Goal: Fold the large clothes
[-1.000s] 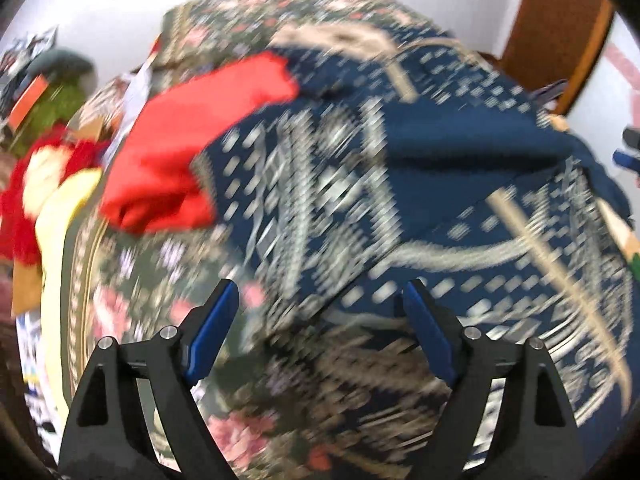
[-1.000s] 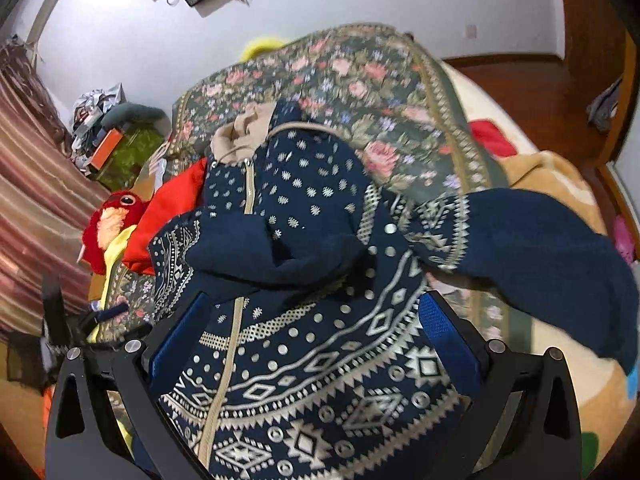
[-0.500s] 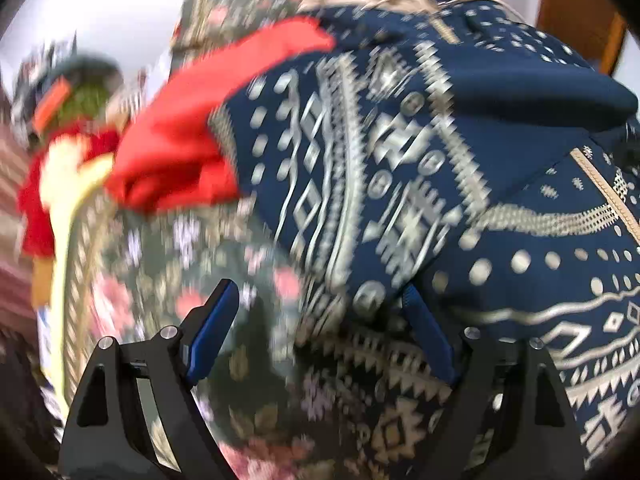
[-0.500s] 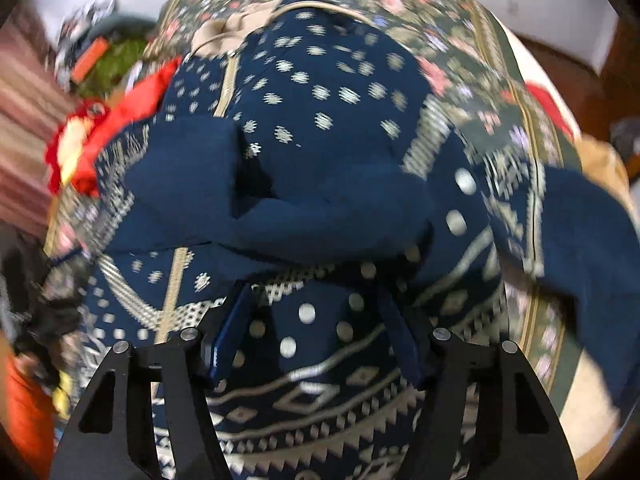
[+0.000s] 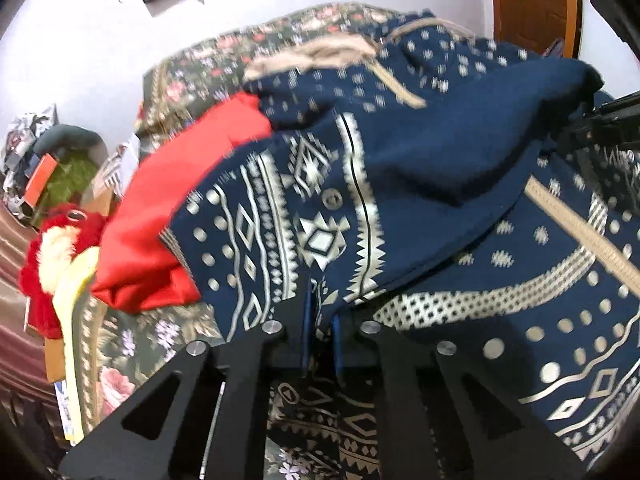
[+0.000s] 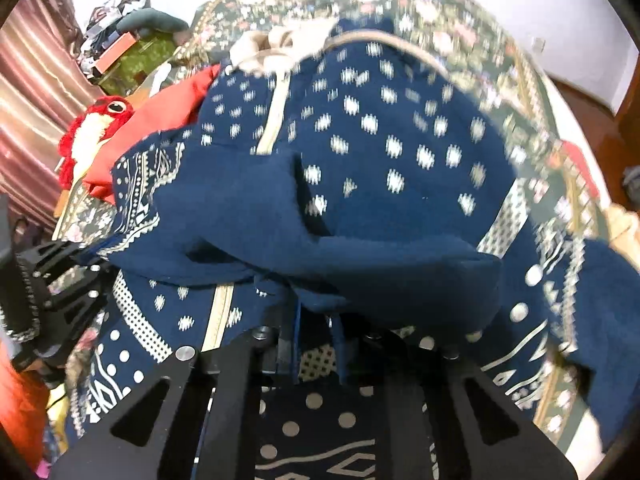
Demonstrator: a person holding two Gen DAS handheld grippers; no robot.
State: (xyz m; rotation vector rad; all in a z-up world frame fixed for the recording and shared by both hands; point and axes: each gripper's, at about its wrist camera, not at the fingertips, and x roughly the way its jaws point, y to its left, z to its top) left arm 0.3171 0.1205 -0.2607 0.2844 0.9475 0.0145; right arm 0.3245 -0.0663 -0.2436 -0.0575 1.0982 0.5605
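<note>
At lower centre of the left wrist view, the left gripper (image 5: 320, 322) has just closed on the hem of the blue sweater (image 5: 400, 184). Its body stretches upward over the bed (image 5: 120, 360). Likewise, the right gripper (image 6: 316, 328) has just closed on the hem.

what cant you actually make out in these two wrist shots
- Left wrist view: the left gripper has just closed on the navy sweater; how many layers it pinches is hidden by fabric.
- Right wrist view: the same goes for the right gripper; the folded sleeve covers its tips.
- The red garment: type unclear, mostly under the sweater.
- The sweater's hem: cut off by the bottom edge.
</note>
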